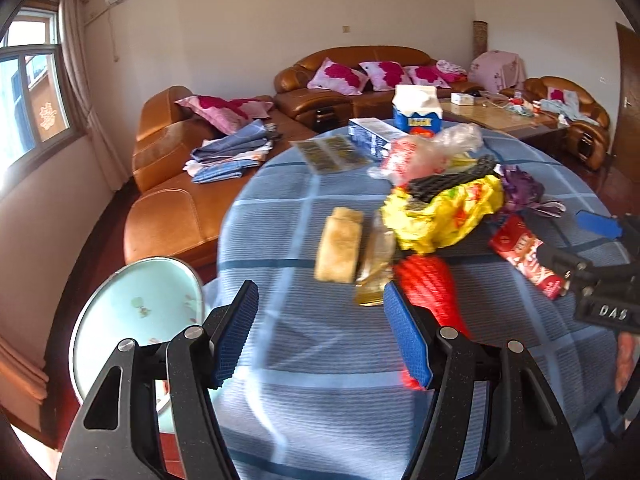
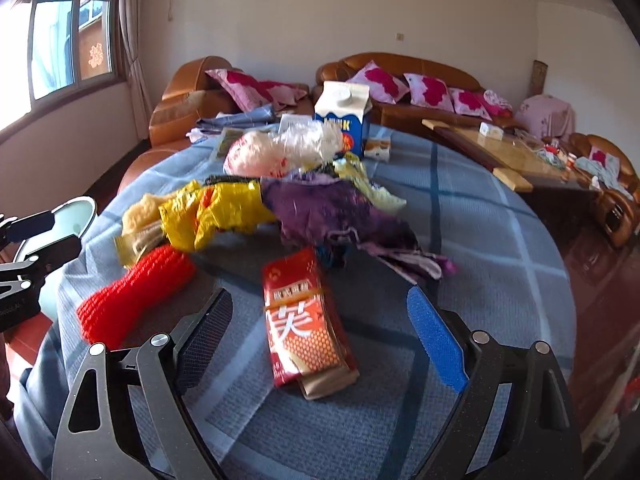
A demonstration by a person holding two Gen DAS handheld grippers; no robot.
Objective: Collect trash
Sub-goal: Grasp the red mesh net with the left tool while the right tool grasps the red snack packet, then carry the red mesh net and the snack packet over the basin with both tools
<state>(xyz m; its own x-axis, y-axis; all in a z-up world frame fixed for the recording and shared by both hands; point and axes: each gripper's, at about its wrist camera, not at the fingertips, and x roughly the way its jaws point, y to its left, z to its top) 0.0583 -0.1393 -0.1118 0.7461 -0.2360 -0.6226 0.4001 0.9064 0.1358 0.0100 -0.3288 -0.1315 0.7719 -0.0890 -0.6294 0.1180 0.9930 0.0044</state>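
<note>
Both hand-held grippers spread wide, holding nothing. Left hand-held gripper (image 1: 320, 328) hovers over the desk (image 1: 304, 392), just short of the tan sponge-like block (image 1: 339, 245); red mesh net (image 1: 430, 286) beside its right finger. Right hand-held gripper (image 2: 320, 332) straddles the red snack packet (image 2: 306, 320), probably not touching. Yellow wrapper (image 2: 216, 210) and purple wrapper (image 2: 332, 208) lie behind the packet; milk carton (image 2: 342, 114) farthest back.

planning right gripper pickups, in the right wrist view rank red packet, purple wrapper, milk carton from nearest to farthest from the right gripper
1. red packet, lying between the open jaws of the right gripper, straight ahead.
2. purple wrapper, mid-table, just beyond the packet.
3. milk carton, upright at the table's far edge.
</note>
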